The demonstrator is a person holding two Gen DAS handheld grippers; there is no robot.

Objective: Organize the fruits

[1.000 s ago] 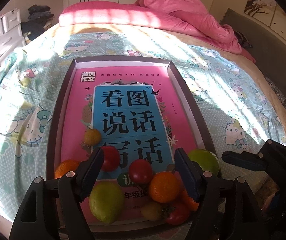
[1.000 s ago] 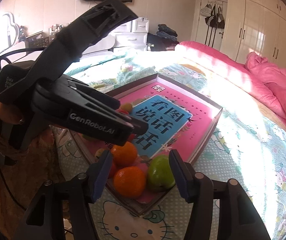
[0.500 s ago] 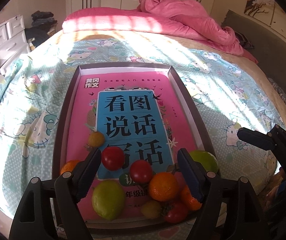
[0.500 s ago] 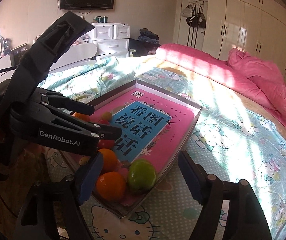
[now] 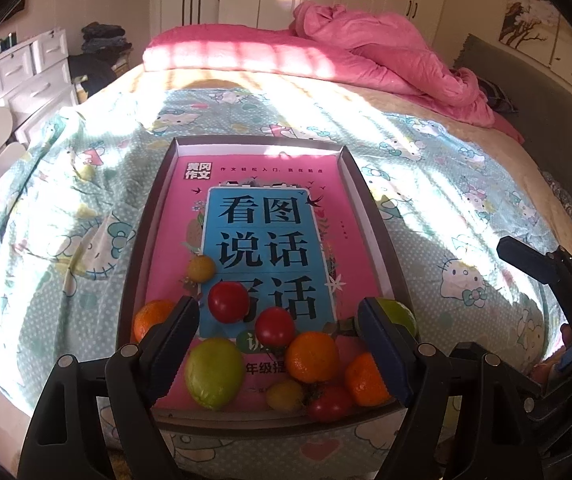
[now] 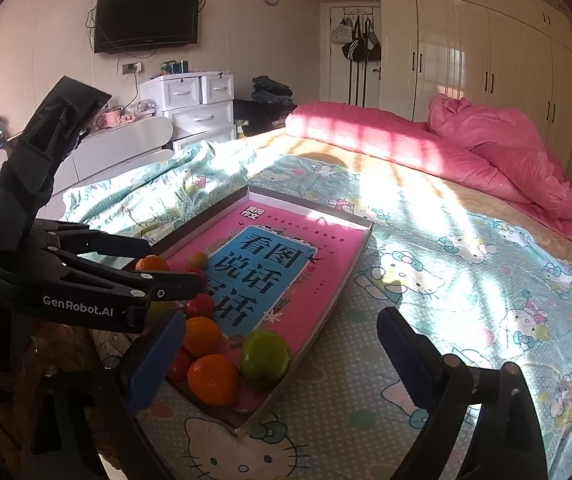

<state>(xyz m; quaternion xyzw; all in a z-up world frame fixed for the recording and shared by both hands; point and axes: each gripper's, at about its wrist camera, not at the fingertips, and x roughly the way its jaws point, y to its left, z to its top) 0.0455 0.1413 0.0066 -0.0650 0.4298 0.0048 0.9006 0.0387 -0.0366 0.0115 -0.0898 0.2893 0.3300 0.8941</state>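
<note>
The fruits are gathered at the near end of a shallow box [image 5: 351, 168] that lies on the bed, on top of a pink and blue book cover [image 5: 262, 216] lining its bottom. Two red tomatoes [image 5: 228, 302], several oranges [image 5: 311, 357], two green fruits [image 5: 214, 373] and a couple of small yellow ones [image 5: 201, 268] are seen there, loosely bunched and not sorted by kind; a third tomato lies by the near rim.

The left gripper [image 5: 278, 336] is held above this cluster with its jaws spread wide and nothing between them. The right gripper [image 6: 282, 344] hovers off the box's near corner, jaws likewise spread and empty.

Whether the bunching is a start or a result cannot be settled from this moment. If a fruit is to be picked, one lying free at the edge of the cluster would be best chosen (the far tomato or the small yellow fruit, for instance), so that neighbours are not nudged. Round fruits roll easily on a glossy cover, so the jaws should be brought down squarely over the widest part and closed gently, tomatoes especially.

The bed is soft, covered with a cartoon-cat sheet [image 6: 465, 280], so the box may tilt if pressed. A pink quilt [image 5: 365, 52], white drawers [image 6: 194, 100], a wall television [image 6: 146, 18] and wardrobes [image 6: 485, 60] are seen around the room, lit by strong sunlight.
</note>
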